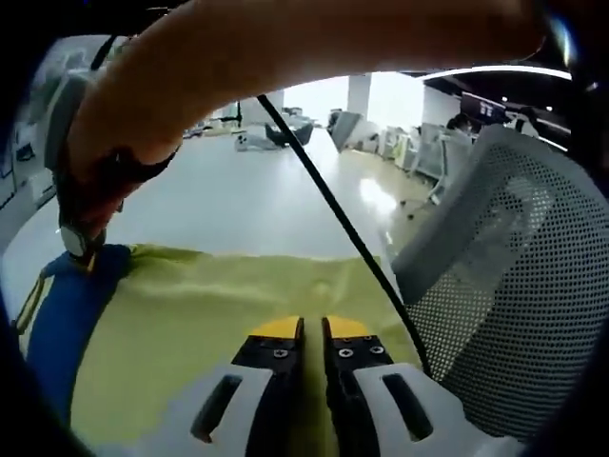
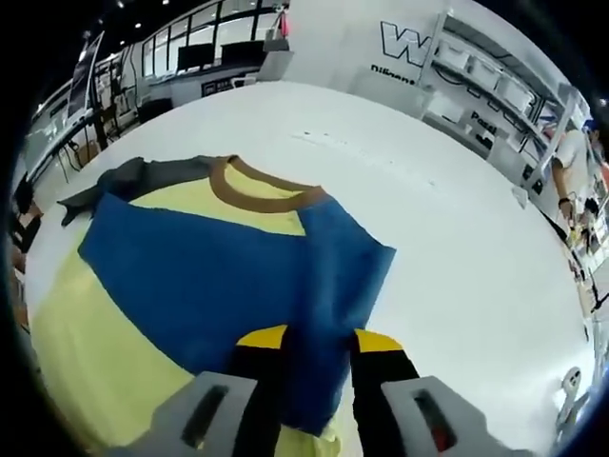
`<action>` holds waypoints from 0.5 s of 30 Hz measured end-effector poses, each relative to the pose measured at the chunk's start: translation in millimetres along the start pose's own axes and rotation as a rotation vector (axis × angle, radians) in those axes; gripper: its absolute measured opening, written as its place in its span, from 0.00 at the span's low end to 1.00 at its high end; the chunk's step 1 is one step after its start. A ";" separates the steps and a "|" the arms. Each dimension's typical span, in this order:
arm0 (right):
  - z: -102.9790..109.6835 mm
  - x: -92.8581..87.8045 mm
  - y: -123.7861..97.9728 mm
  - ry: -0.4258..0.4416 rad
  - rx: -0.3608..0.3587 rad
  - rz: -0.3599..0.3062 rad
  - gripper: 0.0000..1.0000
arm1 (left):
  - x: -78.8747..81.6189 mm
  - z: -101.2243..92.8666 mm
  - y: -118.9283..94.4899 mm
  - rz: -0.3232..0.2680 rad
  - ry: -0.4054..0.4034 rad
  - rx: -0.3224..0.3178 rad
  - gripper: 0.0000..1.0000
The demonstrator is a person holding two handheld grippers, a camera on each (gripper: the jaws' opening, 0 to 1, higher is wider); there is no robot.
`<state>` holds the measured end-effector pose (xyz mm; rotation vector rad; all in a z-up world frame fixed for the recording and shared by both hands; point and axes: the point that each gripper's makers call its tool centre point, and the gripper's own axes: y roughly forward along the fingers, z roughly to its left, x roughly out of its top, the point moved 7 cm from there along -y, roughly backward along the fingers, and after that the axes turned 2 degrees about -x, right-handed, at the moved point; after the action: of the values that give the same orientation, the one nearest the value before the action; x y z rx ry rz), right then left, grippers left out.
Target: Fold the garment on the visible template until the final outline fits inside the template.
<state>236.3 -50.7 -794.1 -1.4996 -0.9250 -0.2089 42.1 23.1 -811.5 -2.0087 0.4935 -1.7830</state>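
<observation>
The garment lies on the white table (image 2: 457, 228). It is yellow (image 2: 86, 352) with a brown collar (image 2: 262, 195), a grey sleeve (image 2: 124, 176) and a blue part (image 2: 238, 276) folded over its middle. My right gripper (image 2: 319, 341) stands open, its jaws either side of the blue fabric's near edge. In the left gripper view the yellow cloth (image 1: 228, 295) spreads just ahead of my left gripper (image 1: 312, 328), whose jaws are pressed together with the cloth's edge between them. The right gripper (image 1: 81, 238) comes in at the left, over the blue fabric (image 1: 67, 314), held by a person's arm (image 1: 285, 48).
A grey mesh chair back (image 1: 514, 276) stands close on the right of the left gripper view, and a black cable (image 1: 333, 209) runs slantwise across the garment. Shelves and desks (image 2: 495, 86) line the room beyond the table.
</observation>
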 end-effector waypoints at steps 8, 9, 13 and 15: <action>-1.1 8.3 -19.2 0.058 -0.014 -0.084 0.38 | 5.8 9.7 -32.0 -0.052 -0.078 0.057 0.11; -1.0 8.9 -20.0 0.056 -0.014 -0.088 0.38 | 6.5 9.5 -33.4 -0.051 -0.080 0.061 0.11; -0.1 9.1 -25.5 0.063 -0.014 -0.099 0.41 | 9.2 8.3 -38.8 -0.064 -0.090 0.074 0.11; 1.2 7.2 -29.0 0.078 -0.010 -0.095 0.43 | 9.7 7.6 -40.7 -0.068 -0.093 0.077 0.11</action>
<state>221.9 -50.3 -767.9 -1.4481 -0.9340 -0.3393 50.6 53.3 -782.9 -2.0665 0.3263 -1.7108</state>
